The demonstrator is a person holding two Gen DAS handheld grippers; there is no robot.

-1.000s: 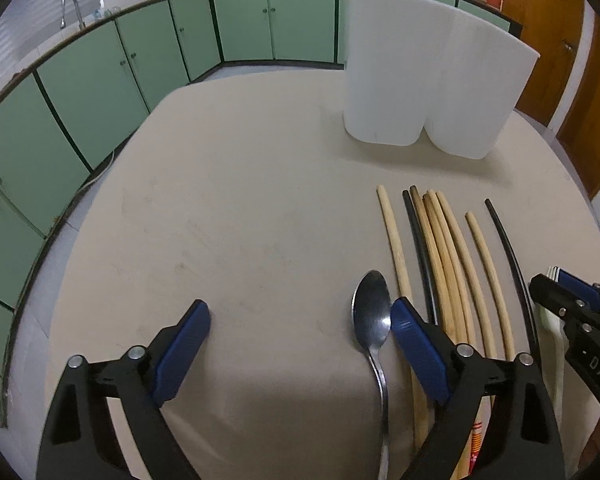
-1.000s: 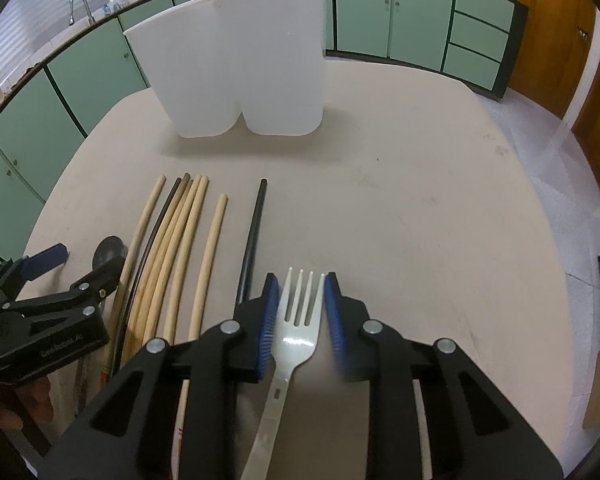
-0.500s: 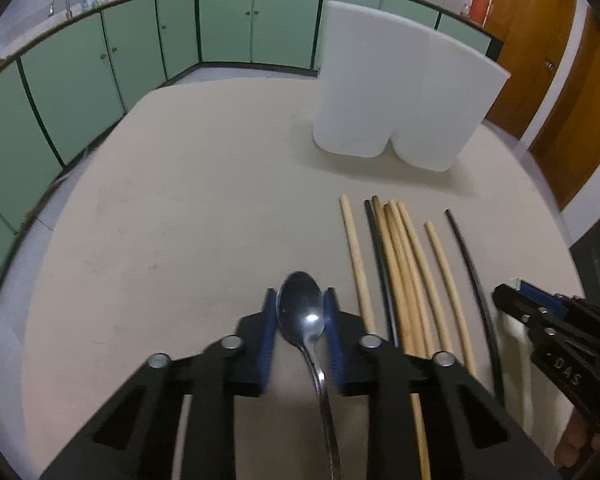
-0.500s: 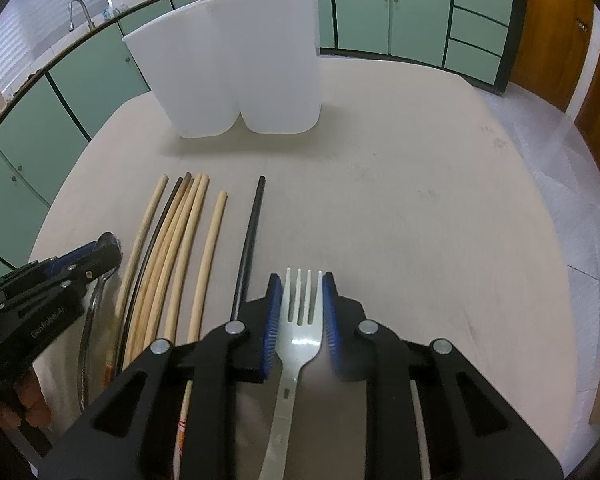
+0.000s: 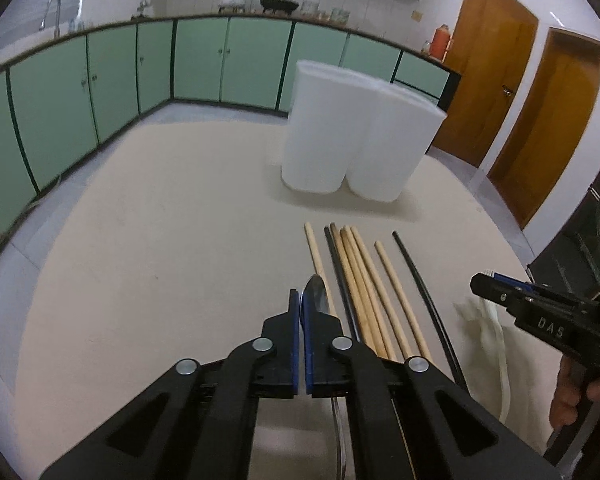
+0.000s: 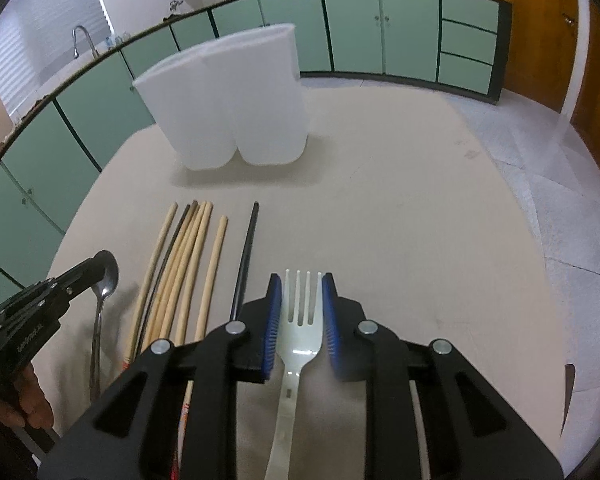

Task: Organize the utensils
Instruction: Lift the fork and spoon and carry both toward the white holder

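- Our left gripper (image 5: 302,334) is closed on the spoon (image 6: 102,292): the blue pads are nearly touching, the bowl sits just past the tips and the handle trails back under the gripper.
- The spoon looks like thin polished steel: light, stiff and slick. We judge that a grip this close to the bowl could let it swivel, so a hold on the flatter neck would be steadier.
- Our right gripper (image 6: 298,320) straddles the fork (image 6: 300,312) at its head. The pads sit either side of the tines with a sliver of gap showing, so we cannot tell whether they are truly pinching it.
- The fork looks like pale plastic: very light and a little bendy. We would take it at the neck below the tines, with a gentle squeeze.
- The chopsticks (image 6: 188,264) lie side by side on the table (image 6: 420,220), between the spoon and the fork: several wooden, two black. They are thin, round and prone to roll, so we would pinch each across its middle.
- The holder (image 6: 236,108), white with two compartments, stands upright beyond the chopsticks, well apart from both grippers. It looks tall and light, so we would lower utensils in rather than drop them against the rim.
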